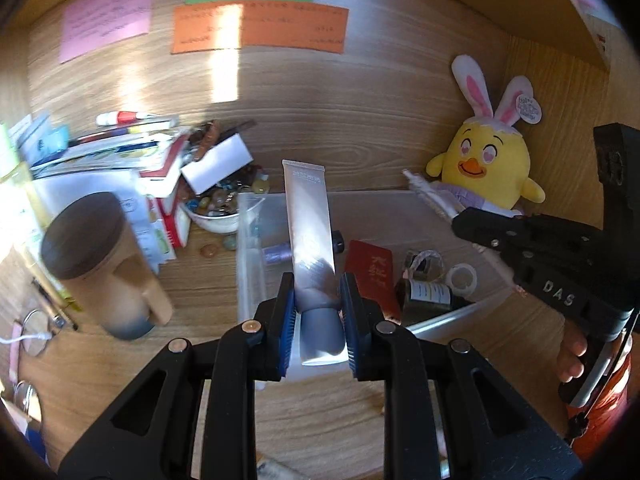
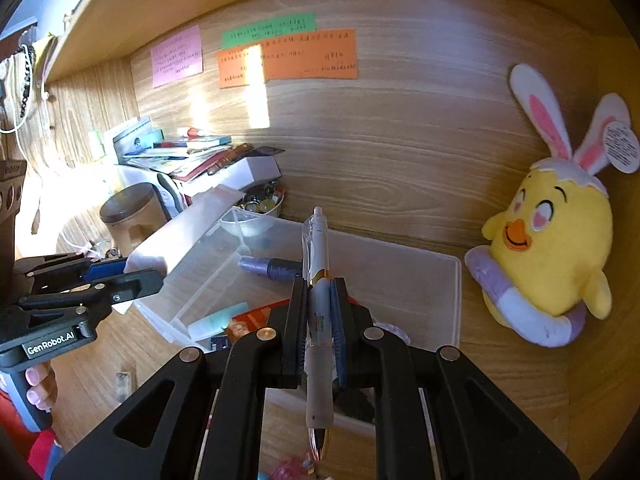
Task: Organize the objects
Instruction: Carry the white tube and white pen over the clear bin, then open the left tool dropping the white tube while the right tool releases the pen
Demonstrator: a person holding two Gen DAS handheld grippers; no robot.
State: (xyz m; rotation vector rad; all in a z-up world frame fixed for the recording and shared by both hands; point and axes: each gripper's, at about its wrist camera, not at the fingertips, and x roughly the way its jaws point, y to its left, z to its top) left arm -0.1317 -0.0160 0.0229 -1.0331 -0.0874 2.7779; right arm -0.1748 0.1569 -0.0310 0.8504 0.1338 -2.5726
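My left gripper point(image 1: 317, 292) is shut on a silver-white tube point(image 1: 310, 224), cap toward me, held above the near left edge of a clear plastic bin point(image 1: 250, 248). My right gripper point(image 2: 319, 292) is shut on a white pen point(image 2: 318, 280) with a gold band, held over the same bin point(image 2: 420, 280). In the bin lie a purple marker point(image 2: 266, 266), a red card point(image 1: 370, 274), a small dark bottle point(image 1: 426, 292), a tape roll point(image 1: 462, 278) and a teal tube point(image 2: 218, 320). The right gripper with the pen shows in the left wrist view point(image 1: 460, 216); the left gripper with the tube shows in the right wrist view point(image 2: 132, 272).
A yellow chick plush with bunny ears point(image 2: 552, 248) leans in the right corner. A lidded tan mug point(image 1: 100, 268), a bowl of stones point(image 1: 218, 210), and a pile of books and boxes point(image 1: 128, 152) crowd the left. Paper notes point(image 1: 260, 28) hang on the wooden back wall.
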